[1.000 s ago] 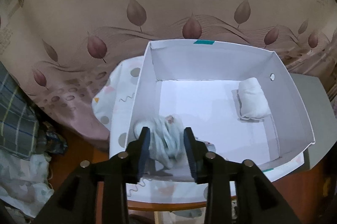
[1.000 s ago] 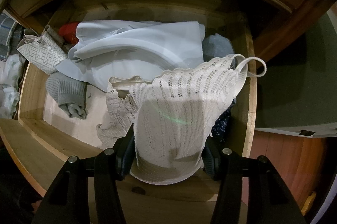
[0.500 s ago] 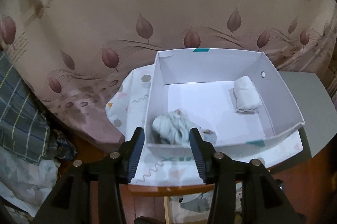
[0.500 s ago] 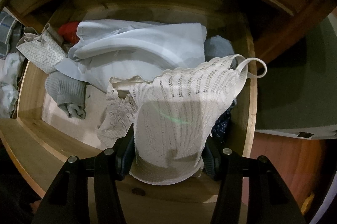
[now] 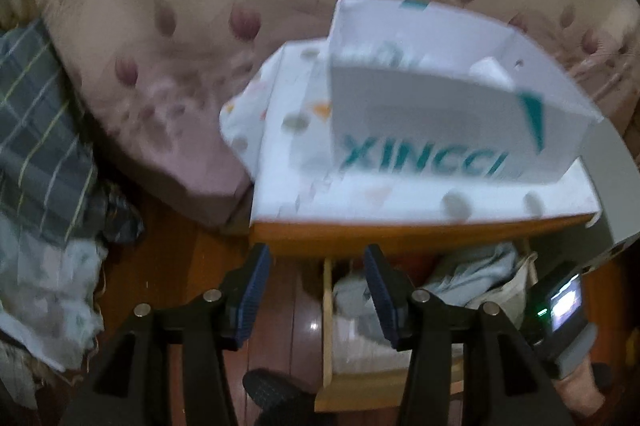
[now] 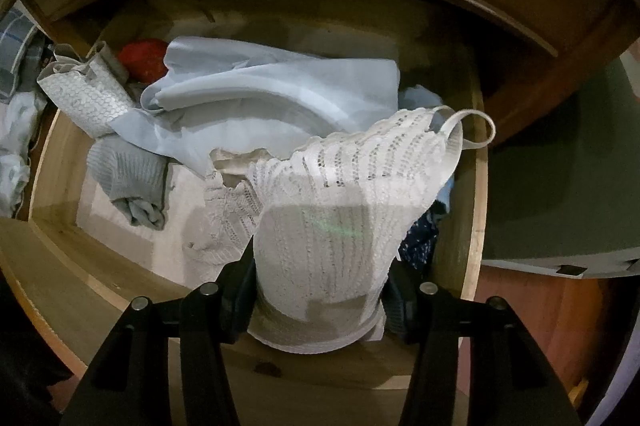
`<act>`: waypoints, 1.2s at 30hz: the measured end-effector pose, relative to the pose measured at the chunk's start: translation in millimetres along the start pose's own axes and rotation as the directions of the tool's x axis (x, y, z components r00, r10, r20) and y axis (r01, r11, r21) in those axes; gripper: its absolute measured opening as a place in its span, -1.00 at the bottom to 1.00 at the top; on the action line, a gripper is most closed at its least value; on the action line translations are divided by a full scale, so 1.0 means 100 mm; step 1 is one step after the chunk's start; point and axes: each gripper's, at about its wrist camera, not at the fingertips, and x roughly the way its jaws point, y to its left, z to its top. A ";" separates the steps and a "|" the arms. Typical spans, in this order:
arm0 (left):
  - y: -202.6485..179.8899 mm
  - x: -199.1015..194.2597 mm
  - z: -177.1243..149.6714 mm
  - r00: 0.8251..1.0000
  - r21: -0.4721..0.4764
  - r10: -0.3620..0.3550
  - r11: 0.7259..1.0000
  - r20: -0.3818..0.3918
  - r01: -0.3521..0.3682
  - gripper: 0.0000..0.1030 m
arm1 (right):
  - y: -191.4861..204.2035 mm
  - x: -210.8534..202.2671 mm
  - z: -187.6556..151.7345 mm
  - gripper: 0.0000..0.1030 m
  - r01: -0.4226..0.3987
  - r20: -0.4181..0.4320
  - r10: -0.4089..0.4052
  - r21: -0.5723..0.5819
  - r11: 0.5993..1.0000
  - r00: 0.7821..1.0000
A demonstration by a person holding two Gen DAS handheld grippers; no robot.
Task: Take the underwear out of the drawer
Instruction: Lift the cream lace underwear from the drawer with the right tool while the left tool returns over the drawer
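Note:
My right gripper (image 6: 320,278) hangs over the open wooden drawer (image 6: 476,206), shut on a white lace underwear piece (image 6: 348,194). Its jaws are closing a little tighter, and the lace stands up between the pads with a strap loop at the top right. My left gripper (image 5: 316,258) is low in front of the cabinet. Its jaws are opening and hold nothing. Above it, in the blurred left wrist view, stands a white box (image 5: 420,114) with teal letters. A rolled white garment (image 5: 486,70) shows inside the box. The drawer (image 5: 326,326) with clothes lies below.
The drawer also holds a pale blue garment (image 6: 256,94), a grey knit roll (image 6: 128,178), a red item (image 6: 144,58), a white patterned pouch (image 6: 88,94) and dark dotted fabric (image 6: 420,238). The box sits on a patterned cloth (image 5: 288,130). Bedding (image 5: 160,46) lies at the left.
My left gripper let go of a pale rolled garment in the box, opened, and pulled back and down below the cabinet top. The right gripper kept still on the lace.

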 end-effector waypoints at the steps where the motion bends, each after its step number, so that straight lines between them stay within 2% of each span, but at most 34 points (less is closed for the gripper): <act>1: 0.03 0.08 -0.09 1.000 -0.012 0.003 1.000 -0.015 -0.004 -0.04 | -0.02 -0.01 0.00 -0.06 -0.007 0.003 0.007 0.003 1.000 1.000; 7: 0.09 0.46 -0.47 0.997 -0.075 0.029 0.997 -0.067 -0.034 -0.04 | -0.16 -0.16 -0.04 -0.12 -0.027 0.031 0.026 0.011 1.000 0.999; 10: 0.04 0.61 -0.60 0.996 -0.076 0.043 0.996 -0.077 -0.049 -0.04 | -0.22 -0.25 -0.06 -0.14 -0.036 0.048 0.035 0.014 0.999 0.998; 17: 0.06 0.84 -0.80 0.997 -0.132 0.015 0.991 -0.072 -0.025 -0.04 | -0.27 -0.52 -0.05 -0.15 -0.036 0.068 0.035 0.015 0.999 0.997; 23: 0.13 0.90 -0.86 0.995 -0.163 0.012 0.986 -0.098 -0.028 -0.04 | -0.27 -0.86 0.10 -0.15 -0.044 0.095 0.041 0.025 0.999 0.995; 26: 0.17 0.94 -0.87 0.993 -0.187 -0.017 0.982 -0.117 -0.005 -0.04 | -0.26 -1.03 0.12 -0.15 -0.037 0.119 0.035 0.010 0.999 0.992; 31: 0.18 0.92 -0.87 0.994 -0.188 -0.016 0.982 -0.104 -0.004 -0.04 | -0.20 -1.26 0.17 -0.16 -0.059 0.126 0.058 0.008 0.998 0.990; 36: 0.19 0.93 -0.87 0.994 -0.190 -0.019 0.982 -0.111 -0.002 -0.04 | -0.15 -1.57 0.28 -0.16 -0.054 0.166 0.055 -0.008 0.999 0.985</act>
